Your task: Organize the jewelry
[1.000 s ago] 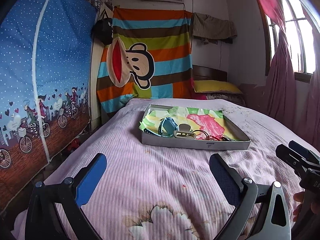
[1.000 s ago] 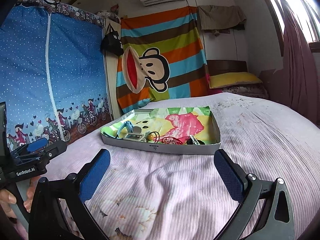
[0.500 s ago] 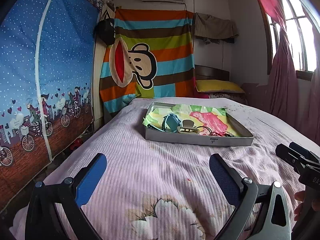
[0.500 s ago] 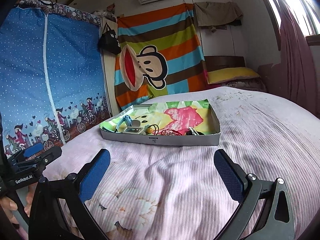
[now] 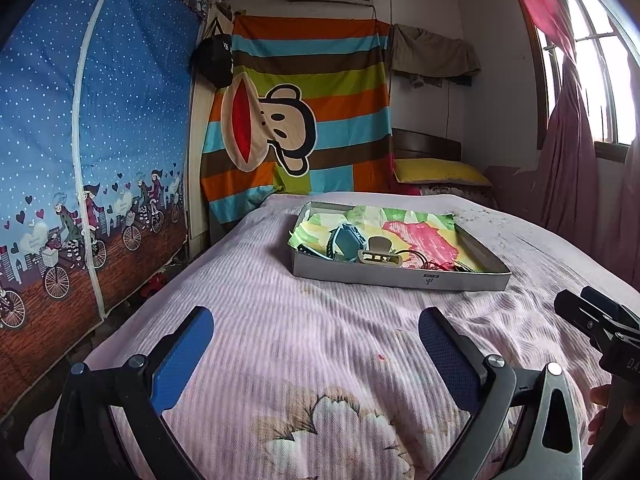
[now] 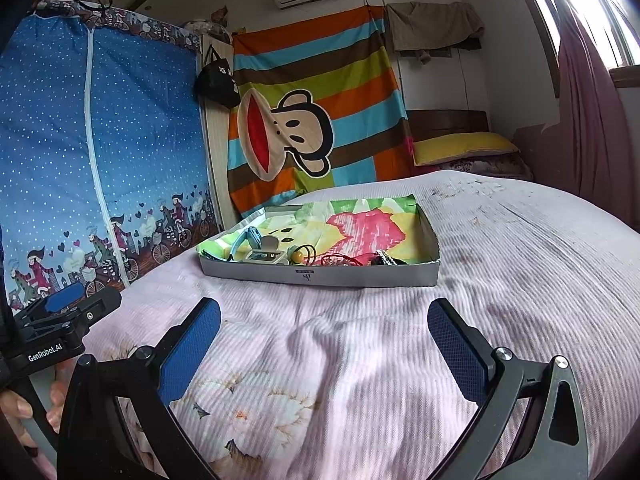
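Both the left gripper (image 5: 316, 344) and the right gripper (image 6: 324, 332) hover side by side with jaws spread wide and empty, short of the tray (image 6: 320, 276), each gripped from below by a hand (image 6: 24, 408).

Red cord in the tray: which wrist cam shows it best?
Right wrist. The red cord lies unobstructed near the tray's front wall. In the left wrist view, only a small red tangle shows behind the beige hair clip.

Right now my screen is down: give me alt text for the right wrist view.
A shallow grey box lined with colourful cloth sits on the pink bedspread, holding hair clips and red cord. The right gripper hovers short of it, jaws open and empty.
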